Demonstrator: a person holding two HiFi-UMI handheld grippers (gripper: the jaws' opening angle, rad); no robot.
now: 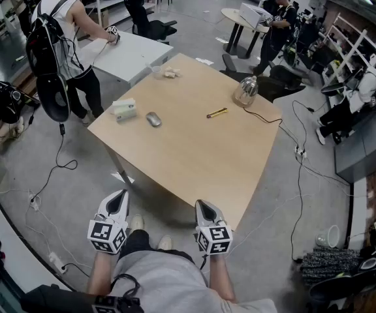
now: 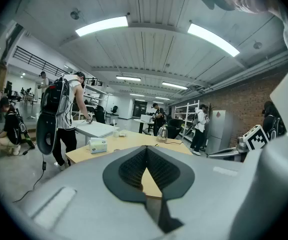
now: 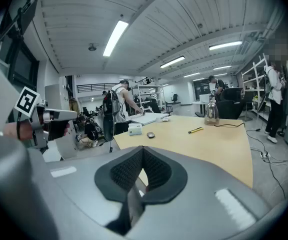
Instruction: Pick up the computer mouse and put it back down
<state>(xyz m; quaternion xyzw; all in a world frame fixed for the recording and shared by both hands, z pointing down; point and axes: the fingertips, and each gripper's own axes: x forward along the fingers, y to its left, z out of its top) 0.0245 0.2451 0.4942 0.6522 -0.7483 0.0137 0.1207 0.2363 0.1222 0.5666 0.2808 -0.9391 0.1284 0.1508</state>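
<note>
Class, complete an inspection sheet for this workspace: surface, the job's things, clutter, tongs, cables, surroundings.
Surface: wooden table, mostly bare.
Job's things: computer mouse lying on the table's far left part, untouched.
Clutter: white box beside the mouse; yellow tool; glass kettle; clear cup at the far edge.
Tongs: left tongs and right tongs both shut, empty, short of the table's near edge.
Cables: black cable running from the kettle off the table to the floor; floor cable at left.
Surroundings: people at other tables; shelving at right.
</note>
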